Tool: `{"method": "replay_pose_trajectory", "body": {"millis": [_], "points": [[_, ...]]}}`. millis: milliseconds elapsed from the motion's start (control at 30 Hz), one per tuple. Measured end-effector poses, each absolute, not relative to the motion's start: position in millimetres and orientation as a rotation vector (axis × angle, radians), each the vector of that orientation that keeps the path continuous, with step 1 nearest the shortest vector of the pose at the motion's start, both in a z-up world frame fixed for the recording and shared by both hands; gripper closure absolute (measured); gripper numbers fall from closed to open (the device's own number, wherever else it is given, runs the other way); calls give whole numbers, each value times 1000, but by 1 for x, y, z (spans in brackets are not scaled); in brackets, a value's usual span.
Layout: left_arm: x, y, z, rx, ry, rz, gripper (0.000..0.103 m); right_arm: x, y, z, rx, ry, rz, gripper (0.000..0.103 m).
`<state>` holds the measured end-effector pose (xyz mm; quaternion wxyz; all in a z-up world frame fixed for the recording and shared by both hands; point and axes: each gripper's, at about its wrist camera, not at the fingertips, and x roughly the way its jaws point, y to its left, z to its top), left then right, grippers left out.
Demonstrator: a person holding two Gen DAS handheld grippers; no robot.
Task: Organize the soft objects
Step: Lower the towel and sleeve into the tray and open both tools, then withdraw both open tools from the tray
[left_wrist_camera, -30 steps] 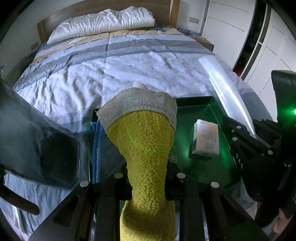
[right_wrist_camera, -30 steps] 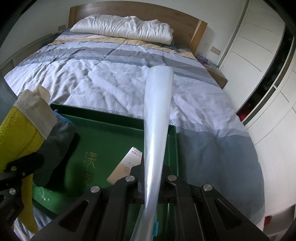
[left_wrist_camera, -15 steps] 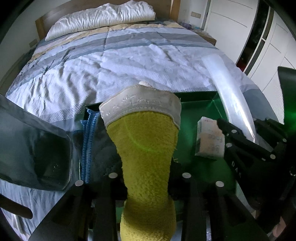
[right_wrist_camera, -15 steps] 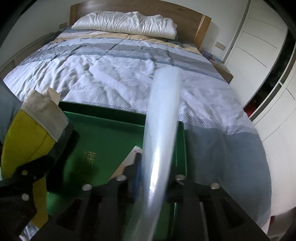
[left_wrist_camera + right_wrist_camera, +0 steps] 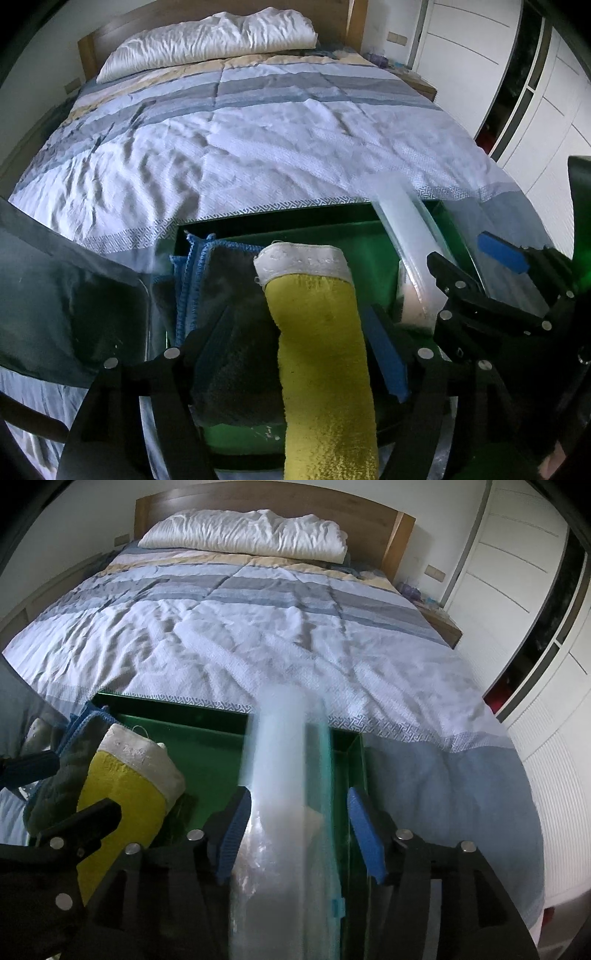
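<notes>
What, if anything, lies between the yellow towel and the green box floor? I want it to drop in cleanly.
A folded grey and blue cloth already lies in the green box beside the yellow towel. The left gripper is opening around the towel; nothing else visibly blocks it.

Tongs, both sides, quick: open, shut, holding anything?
Left tongs: opening, pads clear of the yellow towel between them.
Right tongs: opening, pads off the clear plastic roll between them.
</notes>
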<state>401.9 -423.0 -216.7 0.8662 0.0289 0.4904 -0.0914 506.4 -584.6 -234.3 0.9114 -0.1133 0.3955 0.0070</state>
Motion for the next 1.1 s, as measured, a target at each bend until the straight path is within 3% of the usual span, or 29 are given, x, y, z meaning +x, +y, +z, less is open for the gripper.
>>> {"method": "replay_pose_trajectory", "body": {"millis": [1100], "points": [[373, -410, -186, 28, 973, -204, 35, 458, -606, -185, -170, 744, -101, 44]]}}
